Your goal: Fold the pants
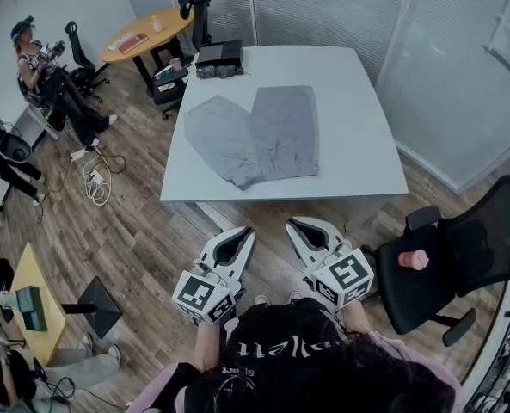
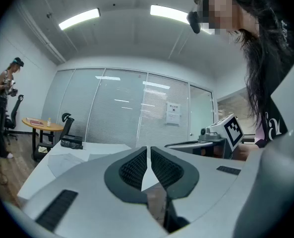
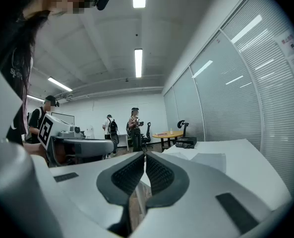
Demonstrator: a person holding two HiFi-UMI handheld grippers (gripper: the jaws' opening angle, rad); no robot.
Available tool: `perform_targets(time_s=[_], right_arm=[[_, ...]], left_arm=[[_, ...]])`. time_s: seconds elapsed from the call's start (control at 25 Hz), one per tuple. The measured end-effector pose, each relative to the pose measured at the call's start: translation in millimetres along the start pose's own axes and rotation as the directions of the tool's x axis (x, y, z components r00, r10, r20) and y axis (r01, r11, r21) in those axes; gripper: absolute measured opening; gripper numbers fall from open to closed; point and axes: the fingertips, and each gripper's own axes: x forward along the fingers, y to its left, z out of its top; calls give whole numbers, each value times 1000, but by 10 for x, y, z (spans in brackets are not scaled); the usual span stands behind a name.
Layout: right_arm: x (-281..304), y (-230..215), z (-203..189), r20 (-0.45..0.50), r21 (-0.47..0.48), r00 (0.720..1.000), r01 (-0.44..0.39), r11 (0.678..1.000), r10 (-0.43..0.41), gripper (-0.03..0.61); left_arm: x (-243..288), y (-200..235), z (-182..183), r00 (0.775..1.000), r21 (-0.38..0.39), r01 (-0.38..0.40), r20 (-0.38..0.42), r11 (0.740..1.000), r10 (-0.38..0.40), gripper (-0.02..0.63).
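Note:
Grey pants (image 1: 256, 136) lie spread flat on the white table (image 1: 358, 144), legs pointing to the far side, waist toward the near edge. Both grippers hang in front of the table's near edge, away from the pants. My left gripper (image 1: 246, 233) is shut and holds nothing; my right gripper (image 1: 294, 225) beside it is shut and holds nothing too. In the left gripper view the pants (image 2: 67, 161) show faintly on the tabletop beyond the shut left gripper (image 2: 147, 149). The right gripper view shows the pants (image 3: 206, 161) past the shut right gripper (image 3: 145, 155).
A black bag (image 1: 218, 58) sits at the table's far left corner. A black office chair (image 1: 461, 265) with a pink object (image 1: 414, 260) on its seat stands at my right. A round orange table (image 1: 144, 33) and chairs stand far left, where a person (image 1: 44, 71) sits. Cables (image 1: 95, 179) lie on the floor.

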Motion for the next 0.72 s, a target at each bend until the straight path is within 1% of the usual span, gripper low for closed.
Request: perform_targets(time_s=[0.32,0.72], right_arm=[[-50,-88,7,0,14,1000,4,1000,-4,29],[-101,-210,-40,4,27,999,-41,999,41,29]], left_arm=[[87,-43,-10,1000,2,3,-17,1000,-3,41],[216,-115,-24,999,14,-30,-23,999,30,41]])
